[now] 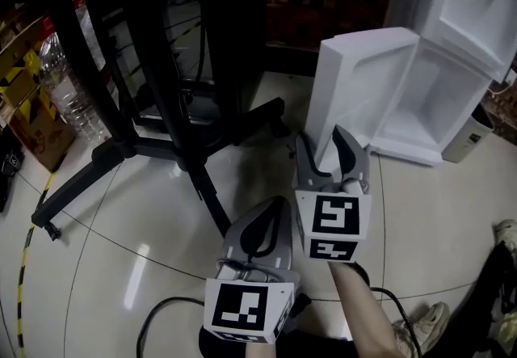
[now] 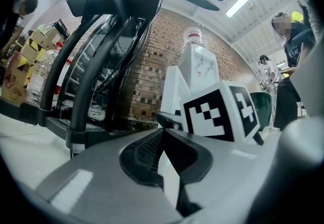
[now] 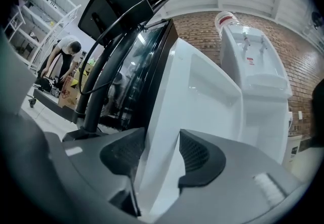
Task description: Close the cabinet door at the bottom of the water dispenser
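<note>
right tool (image 1: 318,135) wide astride open cabinet door (image 1: 363,73) edge, left tool (image 1: 279,204) closed, empty

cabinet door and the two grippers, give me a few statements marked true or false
1. The cabinet door of the water dispenser stands open. True.
2. The left gripper has its jaws wide apart. False: they are together, with nothing between them.
3. The right gripper has its jaws apart, with the door's edge showing between them. True.
4. The plastic bottles stand inside the open cabinet. False: they stand far left in the head view, beside the black stand.
</note>
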